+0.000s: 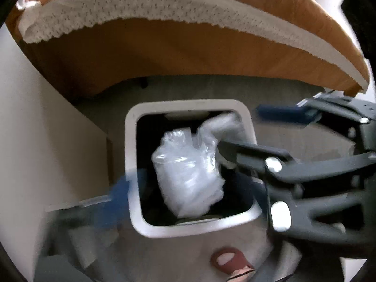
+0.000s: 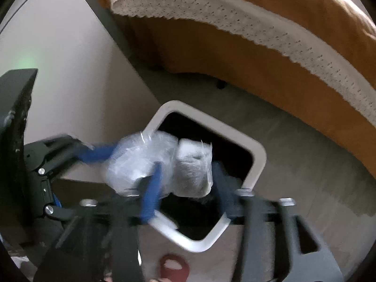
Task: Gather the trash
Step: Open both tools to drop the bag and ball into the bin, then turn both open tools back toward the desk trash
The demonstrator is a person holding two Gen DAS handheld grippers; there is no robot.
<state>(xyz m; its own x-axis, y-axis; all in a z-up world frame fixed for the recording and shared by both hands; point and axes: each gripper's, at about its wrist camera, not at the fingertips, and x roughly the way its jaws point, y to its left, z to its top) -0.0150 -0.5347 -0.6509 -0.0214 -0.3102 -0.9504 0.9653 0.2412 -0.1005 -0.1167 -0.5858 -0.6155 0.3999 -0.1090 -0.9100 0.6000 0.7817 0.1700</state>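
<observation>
Bedding in an orange-brown cloth is filling the top of both views, with a white lace trim running along it. Grey carpet is spreading out below the bed, and a pale flat panel is standing to the left. A white square bin with a dark inside is sitting on the carpet just beside that panel. A crumpled clear plastic bag is lying in the bin's mouth, its upper part leaning toward the far rim.

The right gripper is hanging over the near rim with its jaws spread; the bag is lying between its blue fingers, and motion blur is hiding whether either pad is touching it. The left gripper is reaching in from the panel side with its jaws released wide, one blurred blue finger lying across the bin's left rim. A small reddish shoe-like shape is showing at the bottom edge.
</observation>
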